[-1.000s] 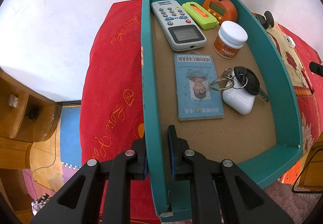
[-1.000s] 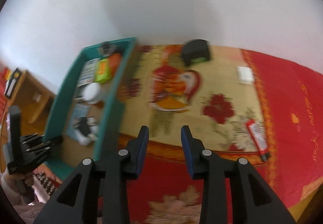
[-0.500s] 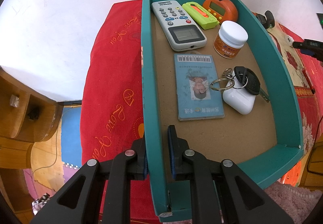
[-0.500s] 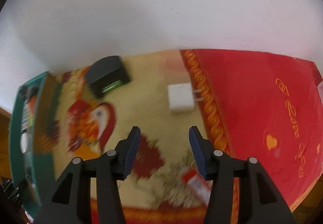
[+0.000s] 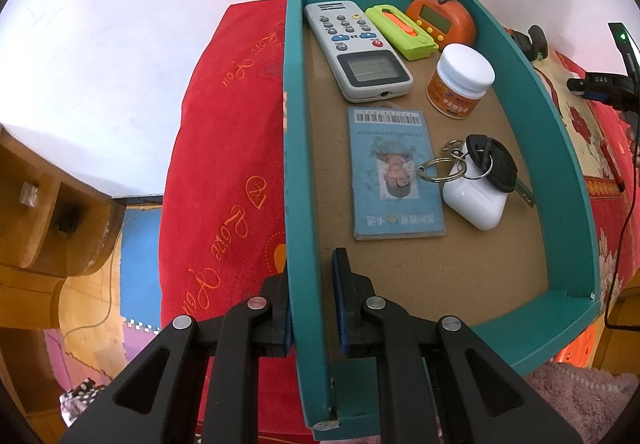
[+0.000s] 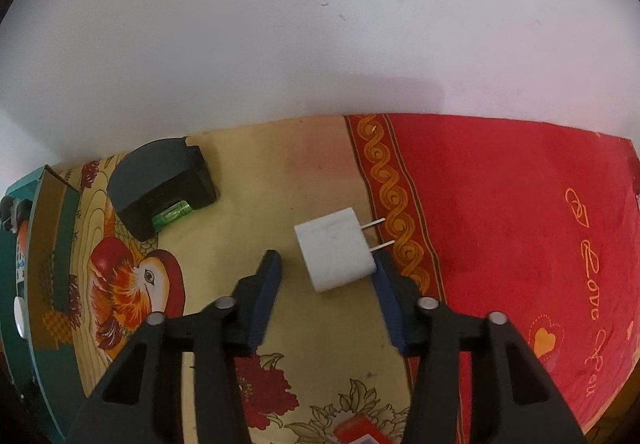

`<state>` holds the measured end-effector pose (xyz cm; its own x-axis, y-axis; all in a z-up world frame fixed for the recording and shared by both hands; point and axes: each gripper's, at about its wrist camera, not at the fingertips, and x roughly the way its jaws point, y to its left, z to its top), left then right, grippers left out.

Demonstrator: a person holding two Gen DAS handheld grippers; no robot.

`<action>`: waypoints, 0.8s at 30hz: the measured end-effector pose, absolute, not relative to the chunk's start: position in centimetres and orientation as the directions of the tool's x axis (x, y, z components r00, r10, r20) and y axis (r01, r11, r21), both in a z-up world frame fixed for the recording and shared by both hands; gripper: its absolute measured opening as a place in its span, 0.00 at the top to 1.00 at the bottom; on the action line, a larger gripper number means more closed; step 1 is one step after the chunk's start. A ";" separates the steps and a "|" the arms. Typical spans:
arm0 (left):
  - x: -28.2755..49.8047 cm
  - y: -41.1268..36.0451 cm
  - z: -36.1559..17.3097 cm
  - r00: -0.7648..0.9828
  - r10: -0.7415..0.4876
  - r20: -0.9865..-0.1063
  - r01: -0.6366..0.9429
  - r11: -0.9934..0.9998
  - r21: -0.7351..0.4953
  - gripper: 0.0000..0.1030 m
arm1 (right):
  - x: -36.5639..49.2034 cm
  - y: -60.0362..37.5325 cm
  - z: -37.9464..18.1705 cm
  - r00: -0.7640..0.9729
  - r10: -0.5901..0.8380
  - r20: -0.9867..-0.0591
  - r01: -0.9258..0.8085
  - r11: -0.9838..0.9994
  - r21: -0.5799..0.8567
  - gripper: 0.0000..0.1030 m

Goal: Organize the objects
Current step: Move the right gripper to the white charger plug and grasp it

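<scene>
Left gripper: unchanged from a second ago, same spot, jaws clenched on the left wall of the teal tray, one pad outside, one inside.

Tray contents, left to right, none shifted: grey remote, blue ID card, green box cutter, orange timer with a monkey figure on top, white-lidded jar, white earbud case with a black car key across it.

Right gripper: big change. A second ago it looked over the tray edge and the patterned cloth from farther off, charger small near the red border. Half a second ago jaws were wider, charger ahead of the tips. Now it is low over the cloth, jaws closing, white charger plug between the tips. Right pad is at the charger's prong-side corner; left pad shows a clear gap. Not gripped.

Charger lies flat on the yellow part of the cloth, just left of the red-and-orange scroll border. Long axis runs left-right in the right wrist view, slightly tilted. Prongs point right, up a little, tips over the border.

Dark block with a green level vial sits well left of the charger, near the tray.
</scene>
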<state>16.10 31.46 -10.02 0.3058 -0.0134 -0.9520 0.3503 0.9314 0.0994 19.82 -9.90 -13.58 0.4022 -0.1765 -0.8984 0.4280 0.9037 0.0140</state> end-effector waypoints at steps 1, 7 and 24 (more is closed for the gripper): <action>16.1 31.5 -10.0 0.306 -0.013 -0.952 0.351 0.931 0.100 0.86 | 19.7 -9.8 -13.5 0.403 -0.176 -0.898 0.429 0.903 0.016 0.70; 16.1 31.4 -10.0 0.306 -0.013 -0.952 0.351 0.931 0.100 0.86 | 18.9 -9.0 -13.1 0.413 -0.166 -0.896 0.413 0.910 0.022 0.70; 16.2 31.2 -10.0 0.306 -0.016 -0.952 0.358 0.928 0.099 0.86 | 15.2 -3.1 -9.3 0.508 -0.091 -0.857 0.287 0.955 0.069 0.70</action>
<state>16.17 31.22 -10.00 0.3064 -0.0161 -0.9518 0.3579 0.9285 0.0995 15.16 -3.13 -9.28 0.5075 -0.0906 -0.8569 0.2872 0.9554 0.0691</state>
